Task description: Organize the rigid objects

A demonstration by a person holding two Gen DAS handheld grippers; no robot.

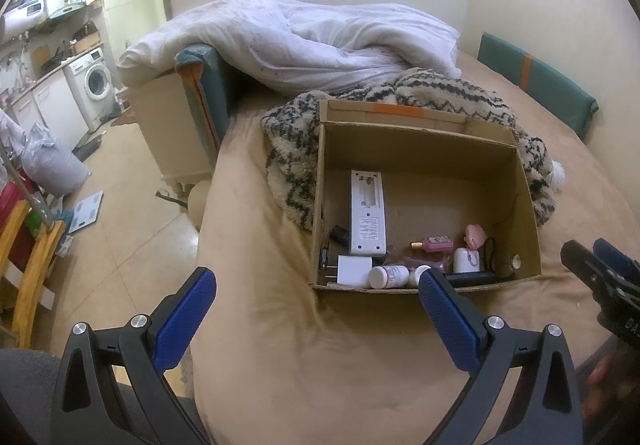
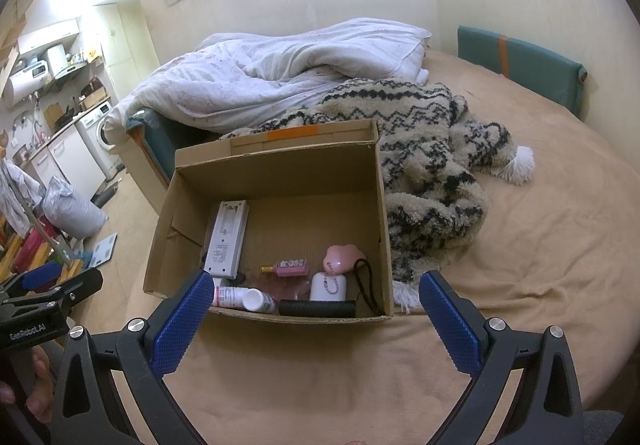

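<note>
The left hand-held gripper (image 1: 316, 285) is wide open and holds nothing. It hangs over the tan bed (image 1: 280, 365), just in front of the cardboard box (image 1: 424, 133). The box sits on the bed with its top open, and a fuzzy blanket (image 1: 292, 149) lies behind it.

The hard little things are already in the box, mostly crowded along the near wall. At the left is a white plug (image 1: 354, 270), with a long white charger (image 1: 367, 219) lying flat behind it. Next comes a white bottle (image 1: 388, 276) on its side. Then there is a small pink bottle (image 1: 436, 244), a pink shell-shaped case (image 1: 475, 234) and a black tube (image 1: 472, 279) along the front edge.

The right hand-held gripper (image 2: 314, 303) is also wide open and empty, near the front of the box.

The next step is probably to pick one thing and set it tidy. It looks best to reach straight down, so the fingers miss the box wall. The bottle is round and may roll, so a grip across its middle should hold better.
</note>
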